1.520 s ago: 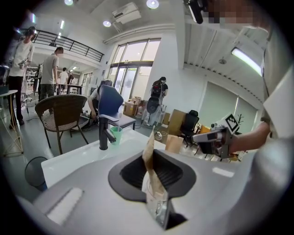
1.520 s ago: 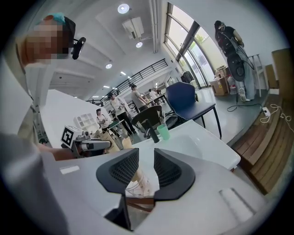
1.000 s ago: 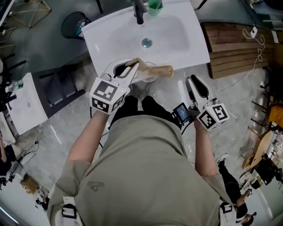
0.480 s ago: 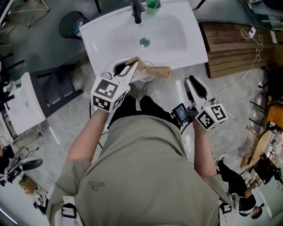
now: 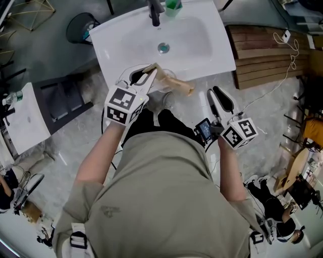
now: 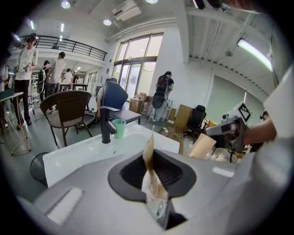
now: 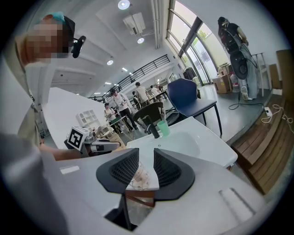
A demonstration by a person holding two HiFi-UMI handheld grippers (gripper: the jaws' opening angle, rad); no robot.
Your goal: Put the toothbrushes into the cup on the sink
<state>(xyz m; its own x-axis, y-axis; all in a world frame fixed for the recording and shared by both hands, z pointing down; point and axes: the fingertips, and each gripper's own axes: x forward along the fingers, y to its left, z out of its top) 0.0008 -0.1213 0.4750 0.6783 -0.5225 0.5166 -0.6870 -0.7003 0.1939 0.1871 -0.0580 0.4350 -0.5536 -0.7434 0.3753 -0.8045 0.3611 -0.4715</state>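
A white sink (image 5: 212,58) fills the top of the head view, with a black tap (image 5: 154,11) and a green cup (image 5: 174,4) at its back edge. My left gripper (image 5: 147,75) hangs over the sink's near rim, shut on a tan paper toothbrush package (image 5: 174,83) with a clear plastic part. The package sticks out to the right and slopes down. In the left gripper view it (image 6: 149,158) stands between the jaws, with the cup (image 6: 119,128) beyond. My right gripper (image 5: 217,102) is lower right of the package, open and holding nothing. It faces the sink and the cup (image 7: 162,127).
A dark round bin (image 5: 78,27) stands left of the sink and a wooden slat platform (image 5: 265,50) lies to its right, with a white cable across it. A white table (image 5: 25,121) is at far left. Chairs and people stand farther off.
The package's free end has dropped and swung toward the lower right. Both grippers have drifted slightly left and up. The left stays shut on the package and the right stays open.
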